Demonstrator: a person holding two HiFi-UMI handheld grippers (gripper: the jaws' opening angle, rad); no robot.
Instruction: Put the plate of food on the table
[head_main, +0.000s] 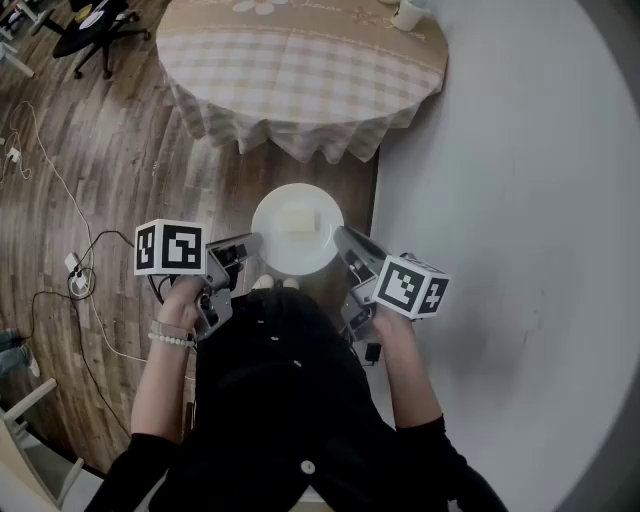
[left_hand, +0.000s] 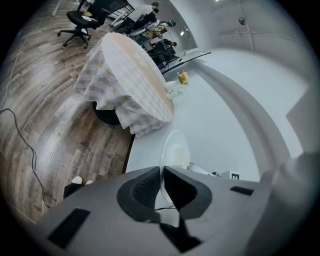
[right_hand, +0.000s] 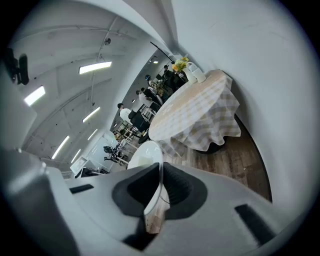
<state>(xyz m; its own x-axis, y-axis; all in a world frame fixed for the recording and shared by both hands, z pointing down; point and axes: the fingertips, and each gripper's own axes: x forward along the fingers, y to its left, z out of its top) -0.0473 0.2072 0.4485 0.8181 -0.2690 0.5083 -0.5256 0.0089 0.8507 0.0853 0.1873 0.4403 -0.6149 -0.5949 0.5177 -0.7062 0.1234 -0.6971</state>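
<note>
- The whole plate (head_main: 297, 243) is seen from above only in the head view. It is held level in the air, short of the near edge of the tabletop (head_main: 300, 60) and not on it.
- The left gripper (head_main: 248, 248) and the right gripper (head_main: 345, 243) are shown there at opposite rims of the plate.
- A pale piece of food (head_main: 298, 221) lies on the half of the plate nearer the tabletop. Its kind cannot be told.
- In the left gripper view, the jaws are pressed onto the thin white rim, with the plate seen edge-on.
- In the right gripper view, the jaws are likewise pinched on the opposite rim.
- Yellow flowers (left_hand: 183, 77) and a white vessel (right_hand: 193, 73) are shown only by the gripper views, at the far edge of the tabletop.
- People (right_hand: 145, 97) at desks are visible beyond the tabletop in the right gripper view.
- A checked cloth is draped over the tabletop, and wooden floor (head_main: 120, 150) lies beneath it.
</note>
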